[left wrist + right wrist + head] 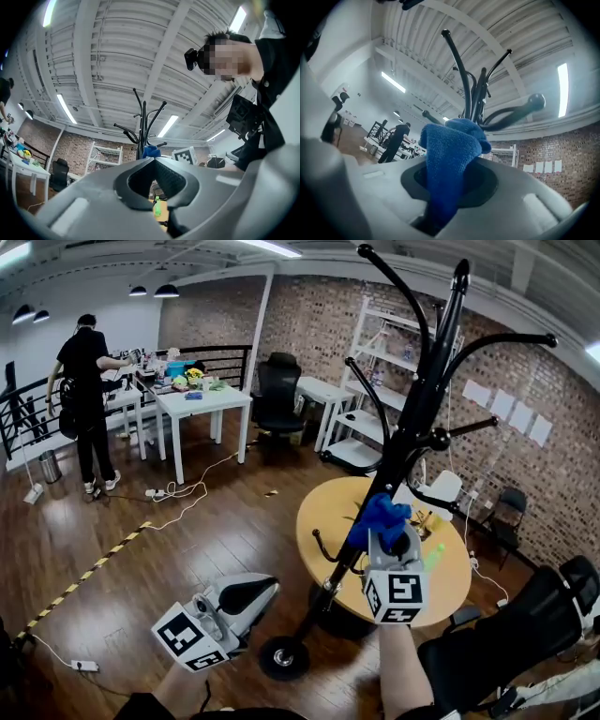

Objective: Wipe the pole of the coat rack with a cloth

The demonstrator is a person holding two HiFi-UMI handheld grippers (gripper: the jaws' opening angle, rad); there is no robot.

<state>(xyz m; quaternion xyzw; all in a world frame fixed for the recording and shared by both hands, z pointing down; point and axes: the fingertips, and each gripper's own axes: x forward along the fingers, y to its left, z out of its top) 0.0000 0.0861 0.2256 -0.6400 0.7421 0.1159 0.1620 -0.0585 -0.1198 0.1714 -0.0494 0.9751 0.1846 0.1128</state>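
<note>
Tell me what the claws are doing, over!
Left claw shut, empty, low. Right claw shut on blue cloth, up by the coat rack pole. Side hook close beside it.

Black coat rack [412, 437] with curved, ball-tipped hooks, its pole slanting up to the right from a round base [284, 657] on the wooden floor. A bunched blue cloth [380, 518], pinched in the right gripper's [387, 538] jaws, sits against the pole's middle
</note>
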